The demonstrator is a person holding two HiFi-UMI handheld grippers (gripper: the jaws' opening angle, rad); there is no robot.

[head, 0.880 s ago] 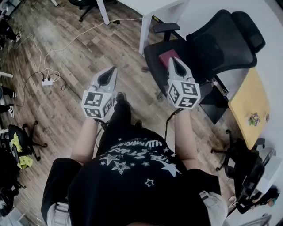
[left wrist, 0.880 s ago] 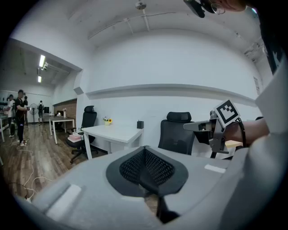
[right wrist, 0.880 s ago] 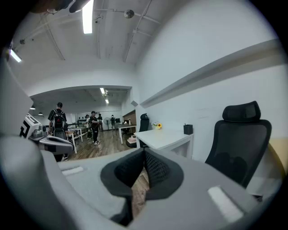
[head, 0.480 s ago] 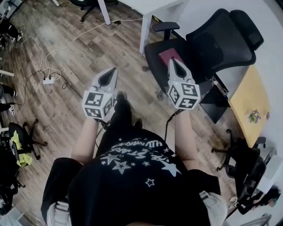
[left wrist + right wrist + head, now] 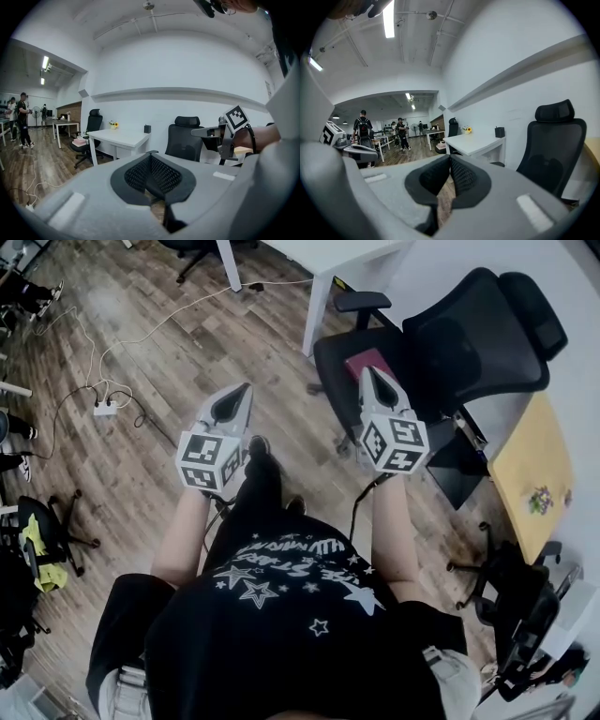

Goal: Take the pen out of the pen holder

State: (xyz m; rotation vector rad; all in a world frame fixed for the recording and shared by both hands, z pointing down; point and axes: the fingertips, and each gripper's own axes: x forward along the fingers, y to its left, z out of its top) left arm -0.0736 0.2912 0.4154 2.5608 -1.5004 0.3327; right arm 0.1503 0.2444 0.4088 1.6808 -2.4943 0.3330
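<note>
A small dark pen holder stands near the back edge of a white table, far ahead of both grippers; it also shows in the right gripper view. Whether a pen sticks out of it is too small to tell. My left gripper is held level in front of the body, jaws shut and empty. My right gripper is held alongside it, also shut with nothing between the pads. Each gripper shows at the edge of the other's view.
A black office chair with a pink item on its seat stands just ahead on the right. Beside it is a yellow tabletop. A power strip with cables lies on the wood floor at left. People stand far off.
The head view has shifted slightly. Both grippers stay held out in front of the body, shut, in the same pose.
</note>
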